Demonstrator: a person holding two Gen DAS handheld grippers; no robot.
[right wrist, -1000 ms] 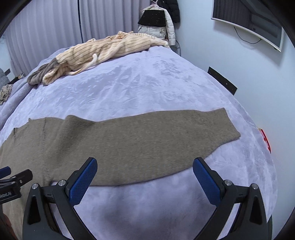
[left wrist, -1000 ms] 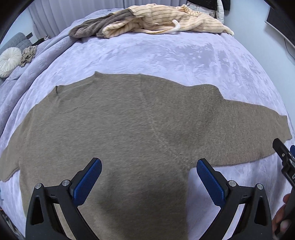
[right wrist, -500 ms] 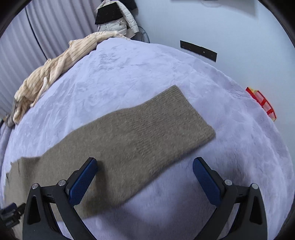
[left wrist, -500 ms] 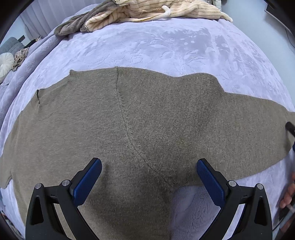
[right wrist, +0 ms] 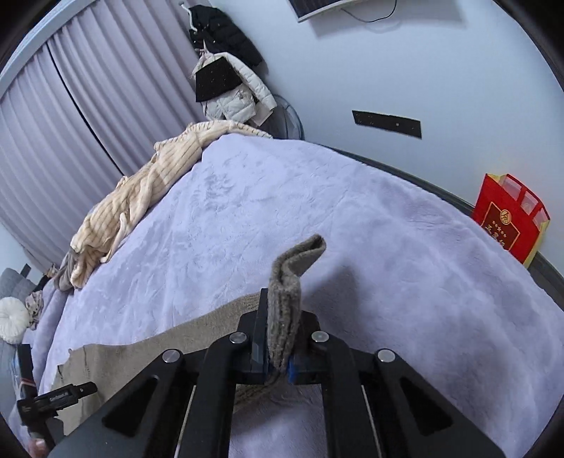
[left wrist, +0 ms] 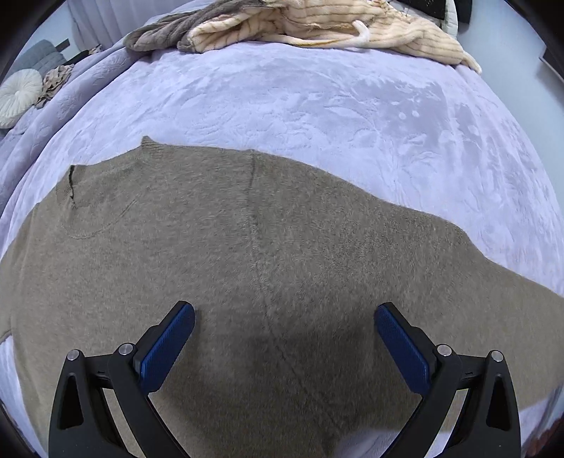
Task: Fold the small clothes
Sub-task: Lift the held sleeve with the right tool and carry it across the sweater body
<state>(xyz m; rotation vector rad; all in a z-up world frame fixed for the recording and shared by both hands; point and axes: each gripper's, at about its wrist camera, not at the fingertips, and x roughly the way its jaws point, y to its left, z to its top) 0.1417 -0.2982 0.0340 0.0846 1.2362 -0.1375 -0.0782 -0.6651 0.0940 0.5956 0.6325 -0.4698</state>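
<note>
While the brown sweater (left wrist: 246, 264) lies spread on the lavender bedspread (left wrist: 299, 105), the right gripper (right wrist: 280, 338) has just clamped its sleeve cuff (right wrist: 296, 264); the left gripper (left wrist: 283, 338) hovers over the sweater's body, jaws spread, grasping nothing.

Sweater (left wrist: 246, 253) flat on bed (left wrist: 317, 116); clothes pile (left wrist: 299, 24) behind at far edge; cushion (left wrist: 17, 95) far left; bag (right wrist: 511, 218) beside bed, right.

Fuzzy matt knit sweater (left wrist: 282, 246) on plush lilac blanket (left wrist: 317, 105) (faintly embossed)
</note>
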